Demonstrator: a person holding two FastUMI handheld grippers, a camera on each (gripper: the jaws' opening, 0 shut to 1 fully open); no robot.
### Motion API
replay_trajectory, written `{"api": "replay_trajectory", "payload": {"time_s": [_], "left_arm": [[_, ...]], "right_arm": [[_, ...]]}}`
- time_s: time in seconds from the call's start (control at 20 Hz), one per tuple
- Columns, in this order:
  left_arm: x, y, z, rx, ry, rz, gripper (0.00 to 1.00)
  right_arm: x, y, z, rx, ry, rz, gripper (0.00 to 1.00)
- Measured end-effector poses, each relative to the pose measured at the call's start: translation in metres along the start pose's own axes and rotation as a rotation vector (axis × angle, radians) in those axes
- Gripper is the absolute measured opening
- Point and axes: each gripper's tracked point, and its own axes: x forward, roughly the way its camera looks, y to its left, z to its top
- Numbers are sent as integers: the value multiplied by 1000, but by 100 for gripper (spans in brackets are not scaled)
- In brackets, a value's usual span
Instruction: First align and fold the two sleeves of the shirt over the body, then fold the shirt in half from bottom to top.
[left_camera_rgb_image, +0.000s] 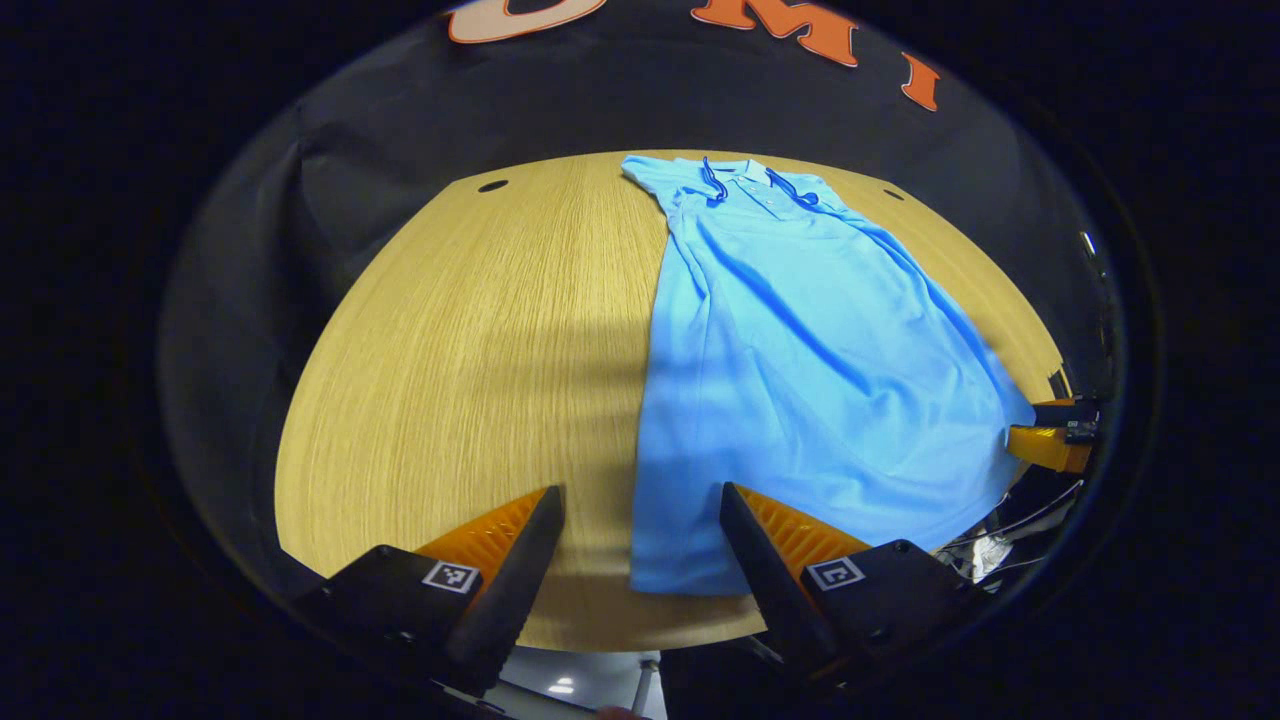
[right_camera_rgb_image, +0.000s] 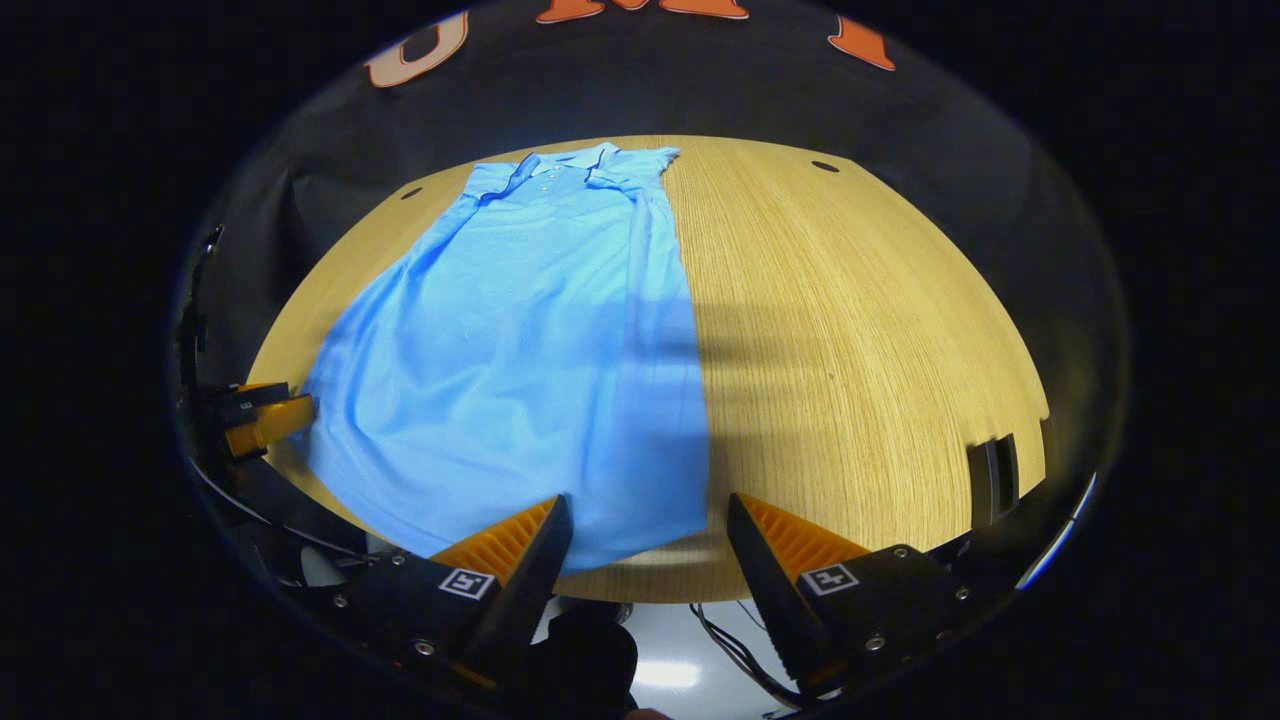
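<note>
A light blue shirt (left_camera_rgb_image: 800, 380) lies flat on a wooden table (left_camera_rgb_image: 450, 380), collar at the far edge, sleeves already folded in, hem at the near edge. The left gripper (left_camera_rgb_image: 640, 540) and right gripper (right_camera_rgb_image: 648, 545) hover over the two hem corners, jaws apart, holding nothing. If they pinch unevenly or catch only the top layer, the fold could skew and the sleeves could slip out.

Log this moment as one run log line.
shirt: sleeves folded, flat on table | left gripper: open at hem | right gripper: open at hem
</note>
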Motion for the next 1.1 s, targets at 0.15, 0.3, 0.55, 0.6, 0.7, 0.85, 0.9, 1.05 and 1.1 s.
{"api": "replay_trajectory", "payload": {"time_s": [0.15,0.3,0.55,0.6,0.7,0.85,0.9,1.05,1.1], "left_arm": [[-7,-5,1,26,-19,-12,99],[-3,-22,4,37,-2,-29,48],[-3,-37,0,-4,21,-2,10],[-7,-41,-3,-10,25,-24,10],[-19,-44,-8,-10,31,-44,6],[-27,-43,6,-20,-4,-38,5],[-29,-44,15,-27,-16,-40,4],[-42,-48,40,-50,-70,-49,5],[-46,-49,53,-60,-88,-59,4]], "right_arm": [[2,-1,0,9,14,-28,90],[6,-1,7,31,23,-34,55],[11,1,14,210,68,5,8],[11,3,15,265,72,27,4],[6,10,23,317,49,84,1],[-7,4,39,308,-16,95,1],[-11,5,45,315,-30,109,1],[-22,8,64,357,-70,160,1],[-25,9,71,369,-84,174,1]]}}
